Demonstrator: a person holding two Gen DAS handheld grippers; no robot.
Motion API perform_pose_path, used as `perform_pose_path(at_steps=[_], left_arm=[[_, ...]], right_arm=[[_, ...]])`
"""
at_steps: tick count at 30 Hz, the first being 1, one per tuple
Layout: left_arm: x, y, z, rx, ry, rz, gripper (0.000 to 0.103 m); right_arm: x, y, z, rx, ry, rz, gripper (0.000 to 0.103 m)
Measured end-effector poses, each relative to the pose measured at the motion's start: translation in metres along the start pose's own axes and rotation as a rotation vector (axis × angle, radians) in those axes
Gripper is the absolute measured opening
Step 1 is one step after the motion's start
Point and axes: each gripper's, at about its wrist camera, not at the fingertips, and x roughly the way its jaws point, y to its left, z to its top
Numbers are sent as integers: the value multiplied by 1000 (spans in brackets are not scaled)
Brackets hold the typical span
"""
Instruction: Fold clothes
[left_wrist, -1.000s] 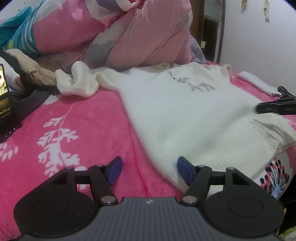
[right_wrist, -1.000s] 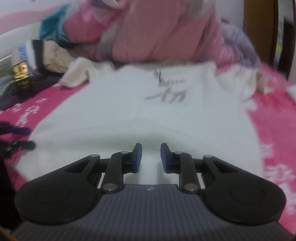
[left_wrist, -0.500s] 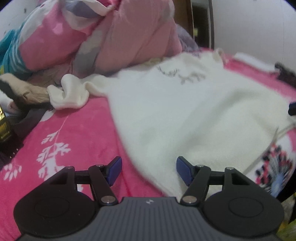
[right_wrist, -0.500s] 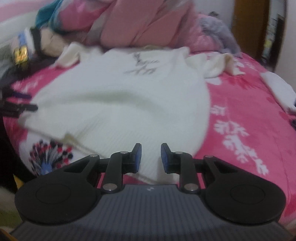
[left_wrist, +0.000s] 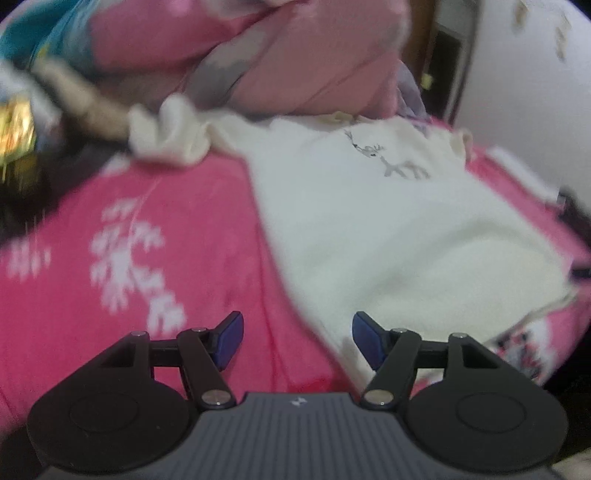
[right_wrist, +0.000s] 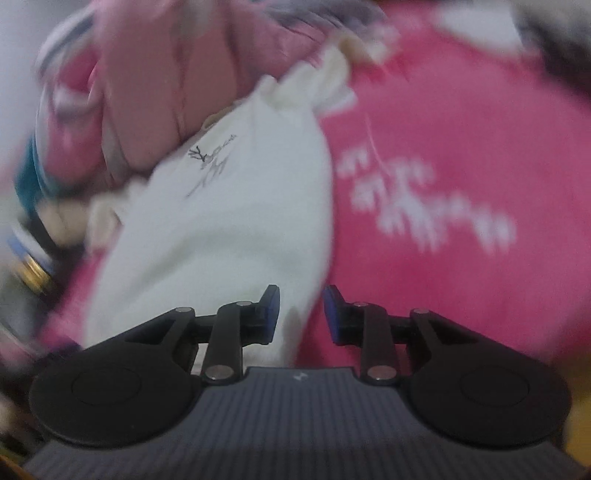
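A white fuzzy sweater (left_wrist: 388, 221) with a small grey deer print lies spread flat on the pink bedspread (left_wrist: 129, 240). Its left sleeve (left_wrist: 170, 136) is bunched up near the pillows. My left gripper (left_wrist: 297, 338) is open wide over the sweater's lower left hem, with nothing between its fingers. In the right wrist view the same sweater (right_wrist: 229, 221) appears tilted and blurred. My right gripper (right_wrist: 301, 314) hovers over the sweater's lower right edge, open by a narrow gap and holding nothing.
A pile of pink and teal quilts (left_wrist: 258, 59) sits at the head of the bed. Beige and dark clothes (left_wrist: 81, 99) and a gold item (left_wrist: 14, 129) lie at the left. A white folded cloth (left_wrist: 517, 170) is at the far right near the wall.
The right gripper swung right and rolled, now over the sweater's right edge and pink bedspread. The left gripper shifted slightly left along the hem. Both views are blurred by motion.
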Motion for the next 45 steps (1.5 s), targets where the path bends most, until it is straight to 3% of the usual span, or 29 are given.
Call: perform_pose_path(at_steps=[5,11,15,22,25,28,30,38,45], left_arm=[[-6,18,-7,-166,77,-102,48],[4,15,-11,-197,131,-148,34],[11,13,-10,-228,161,-182,28],[20,13,-9,-315,213,-253,28],[24,6,-9,-303,208,-234,27],[24,1,-11,-293,195,-209,17],[22,-1,-14,-300,182,-188,8],[-18,-10,-2,-252,85,-163,6],[-10,-8,-1,-236,147,-164,6]], right_arm=[[6,-25,-12,183,48,98,28],[14,-33,-18,289,98,166,28],[16,-34,-16,305,105,170,27],[18,-47,-22,380,109,231,27],[24,-50,-22,398,115,262,27],[26,-50,-22,410,115,280,25],[29,-50,-22,412,110,276,7],[-4,-35,-20,366,7,258,5],[-12,-31,-19,332,21,218,4]])
